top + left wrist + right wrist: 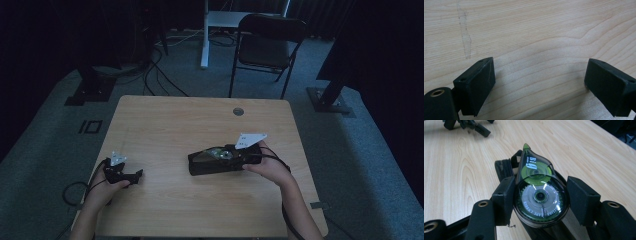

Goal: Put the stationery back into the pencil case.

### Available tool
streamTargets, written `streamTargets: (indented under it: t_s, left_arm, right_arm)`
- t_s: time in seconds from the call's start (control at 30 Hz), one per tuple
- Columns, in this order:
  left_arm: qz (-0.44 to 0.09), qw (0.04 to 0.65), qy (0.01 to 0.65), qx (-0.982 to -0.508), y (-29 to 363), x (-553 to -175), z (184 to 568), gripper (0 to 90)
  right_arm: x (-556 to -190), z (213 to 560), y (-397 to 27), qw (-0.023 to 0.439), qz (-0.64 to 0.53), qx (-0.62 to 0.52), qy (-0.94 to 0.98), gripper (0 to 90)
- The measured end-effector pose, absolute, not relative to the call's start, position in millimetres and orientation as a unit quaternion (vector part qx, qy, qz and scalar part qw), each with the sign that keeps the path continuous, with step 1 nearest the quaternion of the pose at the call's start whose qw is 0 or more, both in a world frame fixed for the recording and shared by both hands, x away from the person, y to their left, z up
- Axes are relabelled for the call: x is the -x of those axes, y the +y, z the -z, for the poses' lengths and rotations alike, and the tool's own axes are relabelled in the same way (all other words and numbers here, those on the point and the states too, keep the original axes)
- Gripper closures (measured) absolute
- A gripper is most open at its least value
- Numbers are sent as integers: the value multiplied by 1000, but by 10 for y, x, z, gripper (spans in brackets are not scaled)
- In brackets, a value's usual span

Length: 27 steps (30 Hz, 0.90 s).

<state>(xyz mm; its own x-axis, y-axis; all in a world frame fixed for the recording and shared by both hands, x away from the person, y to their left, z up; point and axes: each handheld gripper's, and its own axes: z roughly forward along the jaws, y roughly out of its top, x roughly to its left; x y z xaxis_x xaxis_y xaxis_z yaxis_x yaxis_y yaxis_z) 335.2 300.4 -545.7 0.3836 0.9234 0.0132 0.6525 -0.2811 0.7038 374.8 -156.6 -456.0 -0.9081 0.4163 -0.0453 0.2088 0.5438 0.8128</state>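
Note:
My right gripper [541, 195] is shut on a green, see-through correction tape dispenser [537, 187], one jaw pressing on each side of its round body and its pointed tip facing away from me. Under it lies a black case [503, 167]. In the high view the dispenser [218, 154] and my right gripper [240, 155] are over the black case [200, 167], right of the table's middle. My left gripper [135, 175] rests near the table's left edge; its jaws [539, 80] stand open with only bare wood between them. It also appears far off in the right gripper view [474, 126].
The light wooden table [175, 125] has a round cable hole [238, 111] near its far edge. A black folding chair [267, 47] and a white desk leg [205, 35] stand beyond it. Cables trail from both grippers.

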Motion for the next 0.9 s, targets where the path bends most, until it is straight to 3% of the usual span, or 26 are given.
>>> streamTargets:
  t_s: [0.9]
  left_arm:
    - [-216,313,511,-770,3004,-3352,5457,101]
  right_arm:
    - [-3951,4720,-1479,99,-394,-193,893,413]
